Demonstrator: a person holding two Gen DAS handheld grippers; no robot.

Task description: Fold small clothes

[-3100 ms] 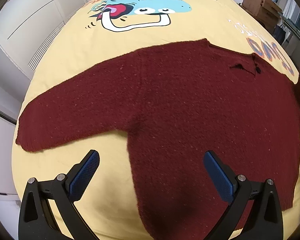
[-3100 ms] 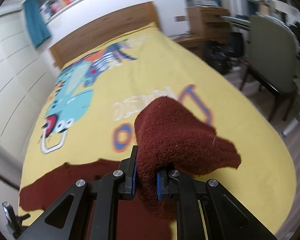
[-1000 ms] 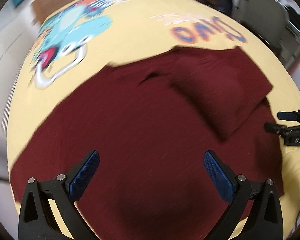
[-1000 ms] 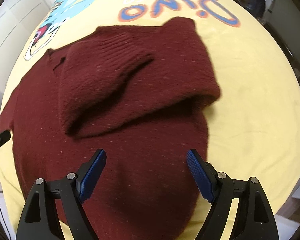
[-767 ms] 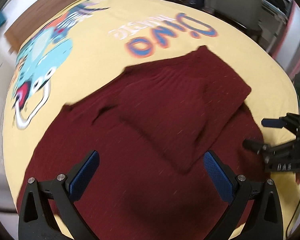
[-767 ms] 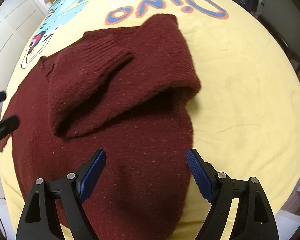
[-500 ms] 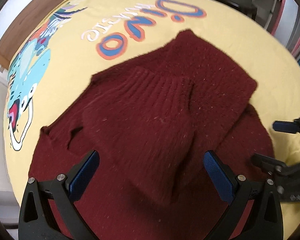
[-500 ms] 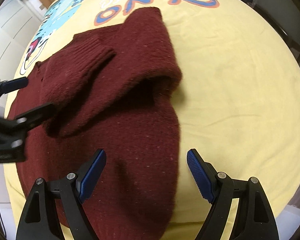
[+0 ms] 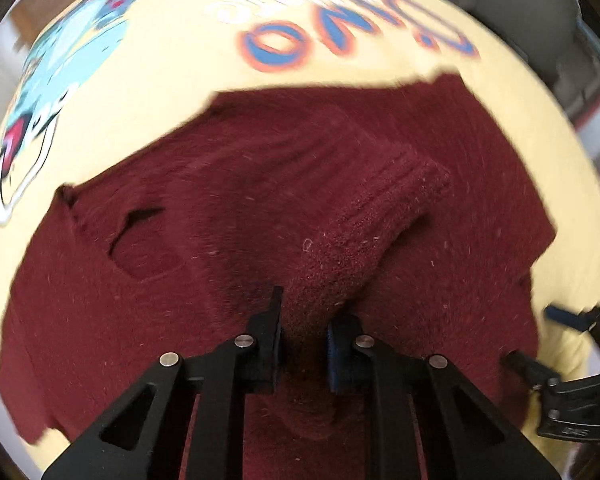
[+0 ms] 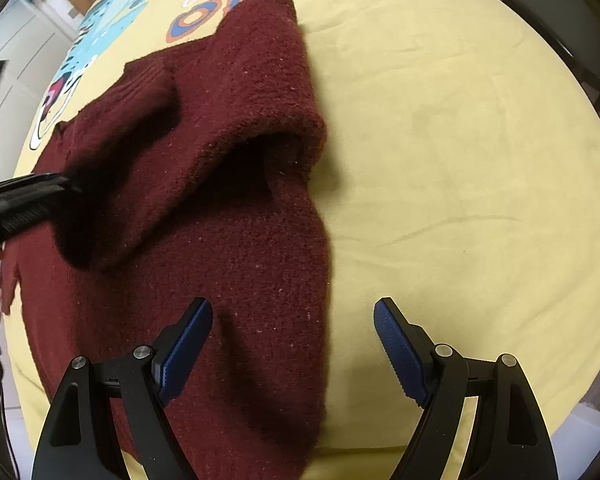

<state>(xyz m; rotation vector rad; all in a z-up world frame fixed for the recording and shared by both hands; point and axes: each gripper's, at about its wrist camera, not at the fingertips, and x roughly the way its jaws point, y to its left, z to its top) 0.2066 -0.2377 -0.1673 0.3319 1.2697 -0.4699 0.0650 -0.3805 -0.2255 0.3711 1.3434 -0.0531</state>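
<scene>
While the dark red sweater [image 10: 236, 184] lies spread on the yellow bedspread [image 10: 440, 128], its right sleeve [image 9: 364, 236] is folded in across the chest, and the left gripper [image 9: 302, 344] has its jaws clamped together on the end of that sleeve. In the left wrist view the sleeve runs from the jaws up toward one o'clock, its long axis slanting from the pinched end to the ribbed cuff, with the neck opening [image 9: 134, 224] off at ten o'clock. The right gripper [image 10: 288, 344] hangs with its jaws wide apart and nothing between them, above the sweater's lower right side, whose edge runs between the blue pads toward twelve o'clock. From there the sleeve fold lies at about eleven o'clock, bulging open in a loose tunnel at the shoulder. My judgement: the left gripper is plainly the nearer to the sleeve, so any straightening falls to it, pulling along the sleeve's length, while the free right gripper is best placed for the side edge below it; the fold looks slack and could slip if tugged sideways
</scene>
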